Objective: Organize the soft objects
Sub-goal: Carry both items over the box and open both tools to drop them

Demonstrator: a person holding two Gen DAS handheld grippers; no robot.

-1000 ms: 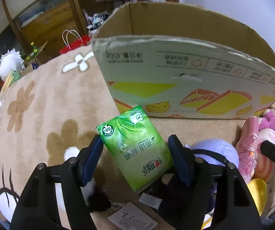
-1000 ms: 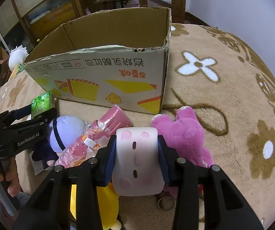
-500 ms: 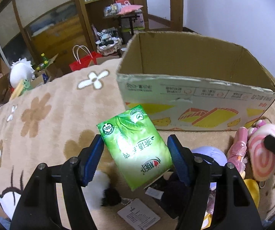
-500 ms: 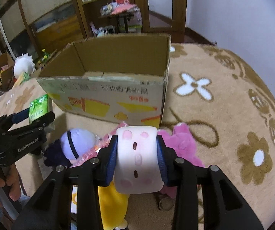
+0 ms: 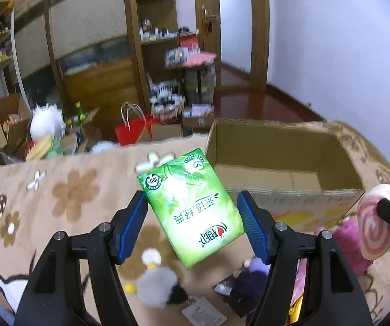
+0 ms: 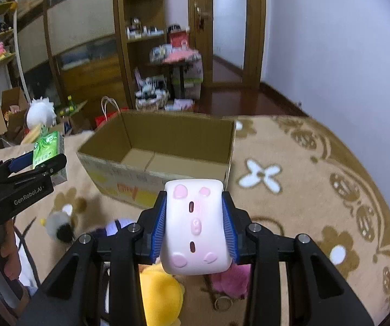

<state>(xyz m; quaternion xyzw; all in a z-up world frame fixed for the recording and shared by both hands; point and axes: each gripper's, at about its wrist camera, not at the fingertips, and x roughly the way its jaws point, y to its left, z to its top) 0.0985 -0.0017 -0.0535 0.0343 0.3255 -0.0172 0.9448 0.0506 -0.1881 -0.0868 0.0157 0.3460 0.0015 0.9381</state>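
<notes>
My left gripper is shut on a green tissue pack and holds it in the air, left of the open cardboard box. My right gripper is shut on a white and pink swirl squishy toy, held above the carpet in front of the box. The squishy also shows at the right edge of the left wrist view. The tissue pack shows at the left of the right wrist view. The box looks empty inside.
Soft toys lie on the flowered carpet below the grippers: a pink plush, a purple-headed doll, a yellow plush and a white and black plush. Shelves, bags and clutter stand beyond the carpet.
Both grippers have risen with their loads, so the box's open inside now shows. The toys on the carpet lie farther below.
</notes>
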